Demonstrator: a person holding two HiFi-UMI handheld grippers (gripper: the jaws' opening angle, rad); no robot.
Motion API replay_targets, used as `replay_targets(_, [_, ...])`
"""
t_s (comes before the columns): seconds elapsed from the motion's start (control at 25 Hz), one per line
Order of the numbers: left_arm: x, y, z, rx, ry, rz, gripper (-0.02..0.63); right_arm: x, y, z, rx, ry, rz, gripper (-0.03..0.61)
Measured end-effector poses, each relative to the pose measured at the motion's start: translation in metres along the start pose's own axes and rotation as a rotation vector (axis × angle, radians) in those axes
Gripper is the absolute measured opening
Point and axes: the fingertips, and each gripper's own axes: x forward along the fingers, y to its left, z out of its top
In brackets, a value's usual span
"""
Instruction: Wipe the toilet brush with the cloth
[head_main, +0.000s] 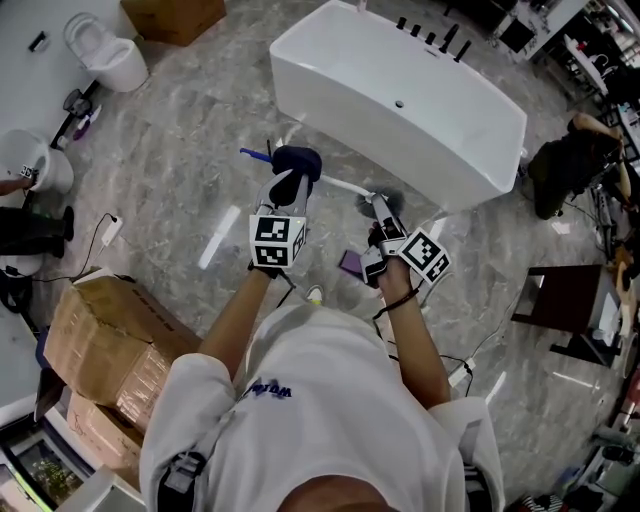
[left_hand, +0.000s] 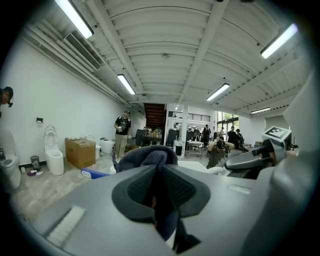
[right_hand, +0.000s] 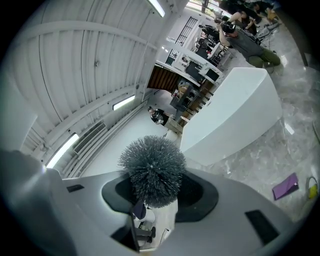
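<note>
The toilet brush has a round grey bristle head (right_hand: 152, 167) and a white handle (head_main: 343, 185) with a blue end (head_main: 254, 154). My right gripper (head_main: 382, 210) is shut on the brush's white neck (right_hand: 161, 220) just under the head, held above the floor. My left gripper (head_main: 290, 186) is shut on a dark blue cloth (head_main: 297, 160). The cloth (left_hand: 147, 157) bulges out past the jaws and sits around the handle. The blue end (left_hand: 95, 173) sticks out to its left. The right gripper (left_hand: 255, 157) shows on the right of the left gripper view.
A white bathtub (head_main: 400, 100) stands just beyond the grippers. On the marble floor below lies a purple item (head_main: 351, 263). Cardboard boxes (head_main: 110, 340) sit at the left, a toilet (head_main: 105, 50) at the far left, a dark table (head_main: 560, 310) at the right. A person (head_main: 560, 170) crouches by the tub.
</note>
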Motion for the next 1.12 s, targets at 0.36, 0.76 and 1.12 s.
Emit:
replay_targets(0.36, [-0.015,0.043,-0.014,-0.033,0.011,0.110,0.043,-0.007,-0.004,0.004,-0.003,0.012,0.007,0.176])
replay_targets(0.76, [-0.025,0.077,-0.013,-0.022,0.012,0.171,0.043,-0.015,-0.007,0.003,0.017,0.012,0.020,0.176])
replay_targets(1.12, [-0.047,0.102,-0.015,-0.046,0.029,0.230,0.043,-0.035,-0.017,0.020,0.030,-0.023,0.017,0.176])
